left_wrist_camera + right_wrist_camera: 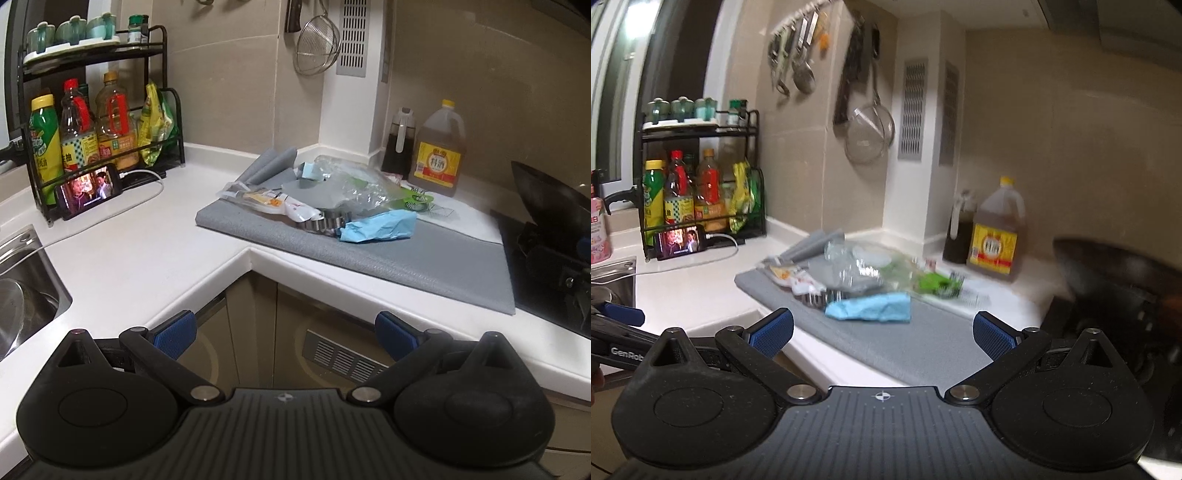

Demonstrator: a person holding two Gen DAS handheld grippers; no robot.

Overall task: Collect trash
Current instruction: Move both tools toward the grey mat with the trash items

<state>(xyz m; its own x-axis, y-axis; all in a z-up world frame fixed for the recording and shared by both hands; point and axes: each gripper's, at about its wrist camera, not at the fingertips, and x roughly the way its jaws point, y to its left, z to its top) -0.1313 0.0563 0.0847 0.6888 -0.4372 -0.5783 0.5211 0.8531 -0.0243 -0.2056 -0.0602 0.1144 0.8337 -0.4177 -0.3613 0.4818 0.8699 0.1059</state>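
Note:
A pile of trash lies on a grey mat (369,254) in the counter corner: a crumpled blue wrapper (376,225), clear plastic film (354,184), a white and yellow packet (269,201), a silver crinkled foil cup (325,223) and a green wrapper (417,199). The blue wrapper (871,307) and the green wrapper (936,284) also show, blurred, in the right wrist view. My left gripper (284,334) is open and empty, held off the counter's front edge. My right gripper (882,332) is open and empty, above the mat's near edge (923,350). The left gripper's finger shows at the right view's left edge (622,315).
A black rack of bottles (99,125) and a phone playing video (88,188) stand at the left. A sink (22,288) is at the far left. A cooking wine jug (439,147) and dark bottle (399,144) stand behind the mat. A black wok (550,206) sits on the stove at right.

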